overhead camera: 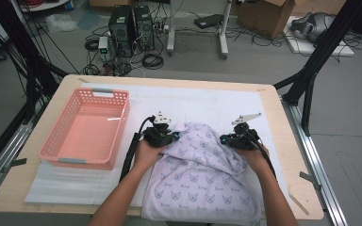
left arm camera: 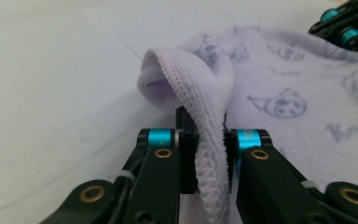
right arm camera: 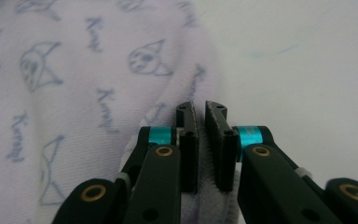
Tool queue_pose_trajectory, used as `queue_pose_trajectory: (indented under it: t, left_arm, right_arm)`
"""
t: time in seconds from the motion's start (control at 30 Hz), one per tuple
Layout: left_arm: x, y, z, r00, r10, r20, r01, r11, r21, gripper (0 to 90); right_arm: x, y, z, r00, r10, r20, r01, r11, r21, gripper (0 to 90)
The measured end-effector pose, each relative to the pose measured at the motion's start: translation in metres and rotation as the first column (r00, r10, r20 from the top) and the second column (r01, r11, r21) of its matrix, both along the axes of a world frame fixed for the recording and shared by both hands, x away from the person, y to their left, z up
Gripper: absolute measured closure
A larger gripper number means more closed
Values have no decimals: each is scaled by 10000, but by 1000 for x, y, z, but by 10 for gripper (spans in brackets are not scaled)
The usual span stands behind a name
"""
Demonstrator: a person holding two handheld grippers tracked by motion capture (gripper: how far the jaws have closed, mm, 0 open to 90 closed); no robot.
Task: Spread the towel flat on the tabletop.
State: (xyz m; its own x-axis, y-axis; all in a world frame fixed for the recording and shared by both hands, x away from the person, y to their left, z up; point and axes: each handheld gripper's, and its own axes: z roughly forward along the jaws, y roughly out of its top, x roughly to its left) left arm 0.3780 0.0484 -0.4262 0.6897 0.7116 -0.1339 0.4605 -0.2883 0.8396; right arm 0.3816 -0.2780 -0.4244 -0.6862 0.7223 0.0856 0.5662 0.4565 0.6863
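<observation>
Table [overhead camera: 283, 141]: pink basket [overhead camera: 87, 127] at 9 o'clock. Lilac printed towel [overhead camera: 202, 174] at 6 o'clock, near edge overhanging. Left gripper [overhead camera: 169, 136] at towel's 11 o'clock corner, jaws pinched on stitched hem [left arm camera: 209, 140]. Right gripper [overhead camera: 226, 139] at 1 o'clock corner, jaws nearly closed on towel edge [right arm camera: 205, 196].
</observation>
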Motion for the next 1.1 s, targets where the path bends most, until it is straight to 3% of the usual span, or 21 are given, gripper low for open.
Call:
queue_pose_trajectory:
  t: [0.07, 0.1, 0.17, 0.23, 0.3, 0.37, 0.43, 0.47, 0.5, 0.57, 0.6, 0.67, 0.7, 0.77, 0.87, 0.93, 0.97, 1.03, 1.07, 1.1]
  left_arm:
    - [-2, 5, 9, 9978, 327, 585, -305, 9988, -395, 839]
    - [-4, 8, 13, 9947, 521, 890, -468, 9970, -614, 840]
    - [-6, 12, 23, 9854, 849, 1478, -761, 9950, -640, 840]
    - [-6, 16, 30, 9715, 1201, 2044, -1043, 9908, -865, 840]
    - [-4, 18, 31, 9609, 1551, 2295, -1371, 9862, -924, 836]
    - [1, 19, 27, 9561, 1898, 2233, -1770, 9813, -762, 790]
    - [6, 21, 20, 9656, 2194, 1396, -2090, 9742, -855, 662]
    - [8, 22, 17, 9695, 2258, 954, -2179, 9721, -867, 572]
    - [9, 23, 13, 9726, 2212, 719, -2150, 9729, -850, 504]
    - [9, 24, 8, 9778, 2019, 563, -1985, 9782, -607, 492]
    - [9, 25, 5, 9790, 1988, 459, -1960, 9788, -596, 474]
    - [12, 26, 1, 9820, 1891, -17, -1890, 9807, -506, 449]
    - [14, 25, -2, 9817, 1894, -180, -1900, 9807, -451, 441]
    - [15, 22, -6, 9828, 1796, -427, -1809, 9831, -291, 435]
    - [17, 16, -12, 9851, 1613, -591, -1610, 9869, 91, 429]
    - [18, 13, -15, 9848, 1618, -635, -1600, 9866, 320, 415]
    - [18, 12, -17, 9843, 1635, -661, -1610, 9861, 406, 415]
    - [20, 9, -22, 9845, 1548, -824, -1499, 9867, 630, 406]
    - [20, 8, -23, 9861, 1505, -700, -1456, 9868, 705, 400]
    - [19, 7, -23, 9866, 1514, -616, -1458, 9855, 868, 404]
  right_arm:
    - [0, -6, 8, 9940, -629, 894, 626, 9980, 63, 851]
    - [-1, -8, 12, 9844, -930, 1494, 929, 9956, 79, 851]
    - [-2, -11, 20, 9512, -1594, 2643, 1659, 9861, -22, 855]
    - [0, -15, 30, 9179, -2221, 3289, 2272, 9736, 236, 859]
    - [5, -17, 40, 8857, -2852, 3664, 2765, 9579, 771, 861]
    - [12, -16, 49, 8593, -3227, 3969, 3150, 9451, 865, 862]
    - [20, -15, 55, 8186, -3700, 4392, 3715, 9244, 864, 862]
    - [24, -16, 57, 7953, -4004, 4552, 4040, 9099, 945, 861]
    - [27, -17, 58, 7790, -4318, 4546, 4362, 8941, 1017, 858]
    - [33, -22, 57, 7593, -4812, 4380, 4958, 8638, 896, 813]
    - [34, -25, 56, 7539, -5009, 4251, 5097, 8542, 1025, 754]
    - [34, -30, 54, 7654, -5210, 3779, 5153, 8478, 1252, 657]
    - [34, -31, 53, 7787, -5197, 3515, 5091, 8508, 1299, 612]
    - [33, -35, 53, 8121, -5007, 2996, 4782, 8654, 1500, 576]
    - [26, -36, 57, 8406, -4642, 2791, 4301, 8852, 1771, 550]
    - [20, -37, 60, 8550, -4370, 2795, 4075, 8992, 1592, 545]
    - [17, -38, 59, 8674, -4167, 2719, 3925, 9089, 1406, 541]
    - [11, -41, 53, 8878, -3934, 2389, 3810, 9193, 983, 519]
    - [8, -44, 47, 8993, -3813, 2142, 3701, 9244, 920, 510]
    - [5, -45, 42, 9055, -3745, 1995, 3664, 9272, 778, 509]
